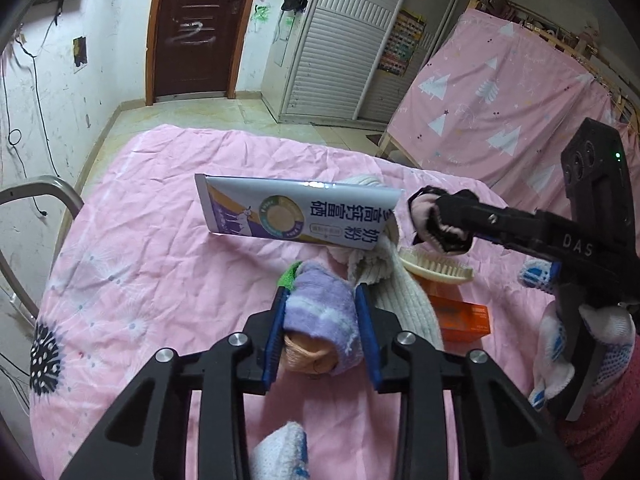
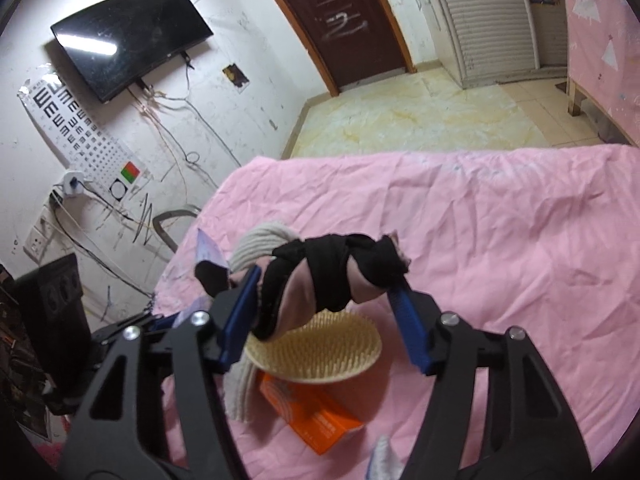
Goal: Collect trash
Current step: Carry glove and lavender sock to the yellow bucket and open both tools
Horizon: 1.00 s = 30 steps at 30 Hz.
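Socks [image 1: 320, 312] crowd brush [image 1: 436, 266], orange box [image 1: 464, 316], milk-powder packet [image 1: 296, 212].

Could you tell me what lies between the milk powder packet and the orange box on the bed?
In the left wrist view, a cream knitted garment and a cream hairbrush lie between the milk powder packet and the orange box.

Fuzzy purple knit sock [image 1: 320, 312]. Glossy printed foil pouch [image 1: 296, 212]. Ribbed cream knit cloth [image 1: 404, 292]. Smooth plastic brush [image 2: 316, 348]. Matt orange cardboard box [image 2: 312, 412]. Wrinkled pink cotton bedsheet [image 2: 500, 240].
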{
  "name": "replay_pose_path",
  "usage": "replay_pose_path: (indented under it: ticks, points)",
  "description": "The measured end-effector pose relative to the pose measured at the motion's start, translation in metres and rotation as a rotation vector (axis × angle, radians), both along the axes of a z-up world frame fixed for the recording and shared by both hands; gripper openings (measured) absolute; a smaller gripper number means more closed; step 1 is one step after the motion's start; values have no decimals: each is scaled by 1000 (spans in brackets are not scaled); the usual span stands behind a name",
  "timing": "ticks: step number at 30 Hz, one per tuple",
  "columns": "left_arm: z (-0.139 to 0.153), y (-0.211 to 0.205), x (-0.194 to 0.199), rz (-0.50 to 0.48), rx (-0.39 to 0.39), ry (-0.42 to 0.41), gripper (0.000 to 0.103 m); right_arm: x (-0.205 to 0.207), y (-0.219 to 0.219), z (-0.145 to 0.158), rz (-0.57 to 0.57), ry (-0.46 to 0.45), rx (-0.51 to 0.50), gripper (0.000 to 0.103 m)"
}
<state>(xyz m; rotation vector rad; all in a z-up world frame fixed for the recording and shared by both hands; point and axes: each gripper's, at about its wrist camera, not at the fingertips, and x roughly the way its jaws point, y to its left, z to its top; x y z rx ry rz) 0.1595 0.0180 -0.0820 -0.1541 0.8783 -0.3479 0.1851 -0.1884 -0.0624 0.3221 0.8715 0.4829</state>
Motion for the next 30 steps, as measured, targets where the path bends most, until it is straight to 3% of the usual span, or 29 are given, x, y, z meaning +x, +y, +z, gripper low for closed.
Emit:
replay_pose_path:
  ticks: [7, 14, 22, 30]
  points:
    - [13, 5, -22, 23, 9, -24, 20, -18, -25, 17, -47, -40, 22, 62]
    - [18, 0, -39, 47, 52, -40, 10, -37, -53, 26, -96, -64, 42, 62]
    - [32, 5, -54, 75, 26, -62, 9, -63, -88, 37, -166, -105, 57, 62]
    - [64, -24, -72, 37, 53, -140, 9, -95, -138, 46, -264, -151, 90, 62]
